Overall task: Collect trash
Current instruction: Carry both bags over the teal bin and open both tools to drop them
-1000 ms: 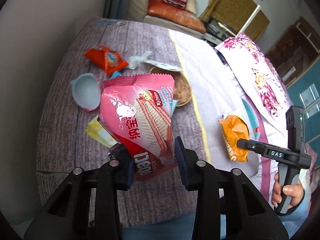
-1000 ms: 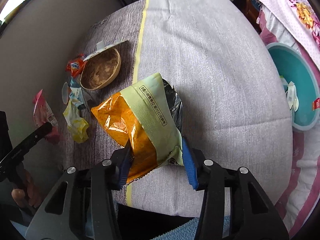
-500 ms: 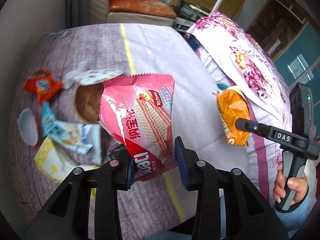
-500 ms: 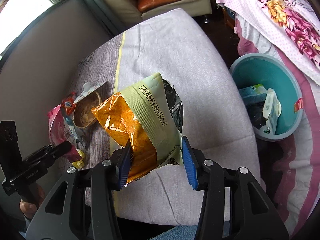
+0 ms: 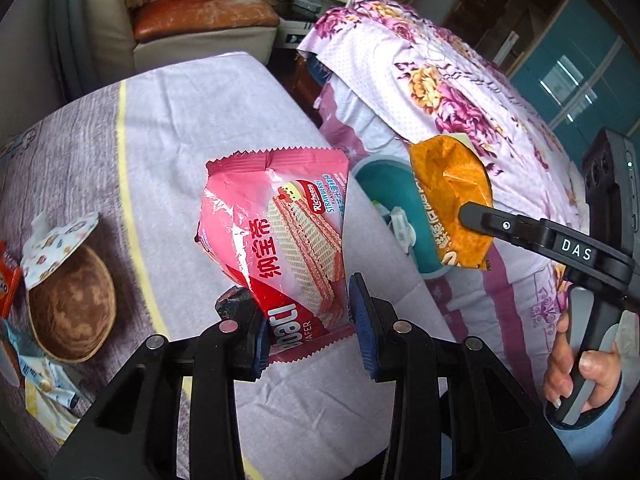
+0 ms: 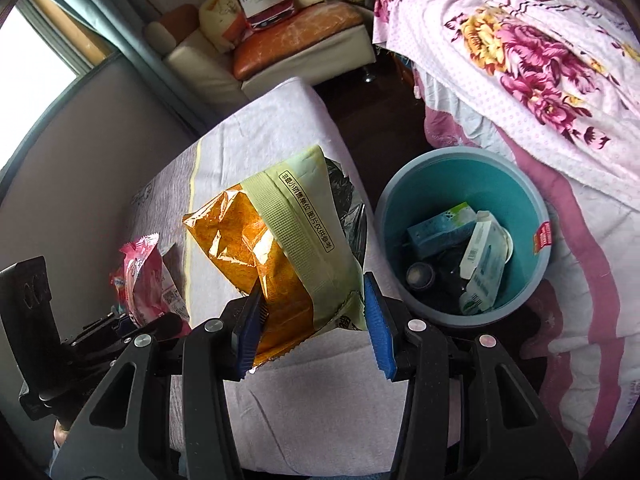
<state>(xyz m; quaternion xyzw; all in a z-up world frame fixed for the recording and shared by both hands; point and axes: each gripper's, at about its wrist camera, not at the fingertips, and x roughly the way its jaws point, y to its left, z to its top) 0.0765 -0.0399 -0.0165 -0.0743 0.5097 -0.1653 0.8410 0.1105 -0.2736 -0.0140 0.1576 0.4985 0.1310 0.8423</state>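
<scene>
My left gripper [image 5: 310, 326] is shut on a pink strawberry wafer wrapper [image 5: 280, 232] and holds it above the cloth-covered table [image 5: 192, 120]. My right gripper [image 6: 314, 336] is shut on an orange and pale green snack bag [image 6: 276, 248], held above the table's right edge. The right gripper with the orange bag [image 5: 452, 196] also shows in the left wrist view, in front of the teal trash bin [image 5: 384, 188]. In the right wrist view the bin [image 6: 460, 168] stands on the floor right of the table and holds cartons and other trash. The pink wrapper [image 6: 146, 276] shows at left.
A brown paper bowl [image 5: 70, 304] with a peeled lid, an orange wrapper [image 5: 6, 280] and other wrappers [image 5: 44, 396] lie on the table's left part. A bed with a floral cover [image 6: 520, 52] is right of the bin. A sofa [image 6: 288, 44] stands behind the table.
Both grippers have swung right with their bags toward the bin. The bin now shows larger and nearer in the right wrist view. The table litter has slid to the left edge.
</scene>
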